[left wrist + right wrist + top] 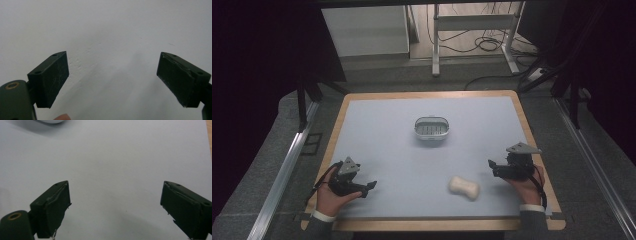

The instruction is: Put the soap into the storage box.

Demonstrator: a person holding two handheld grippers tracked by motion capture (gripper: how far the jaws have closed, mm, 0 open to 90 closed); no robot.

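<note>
A cream bar of soap [464,187] lies on the pale blue mat [412,165] near the front, right of centre. A white oval soap dish [431,130] with a slotted inset stands in the middle of the mat. My right gripper [492,166] is held low just right of the soap, pointing left, apart from it. Its jaws stand open over bare mat [115,207], and a pale rounded edge [51,121] shows at the top left of the right gripper view. My left gripper [371,186] rests at the front left, open, with bare mat between its jaws [112,80].
The mat lies on a table with a wooden rim [432,94]. Beyond the table there are a white cabinet [367,30], a metal desk frame [472,35] and loose cables [492,45] on the floor. Metal rails [282,170] run along both sides.
</note>
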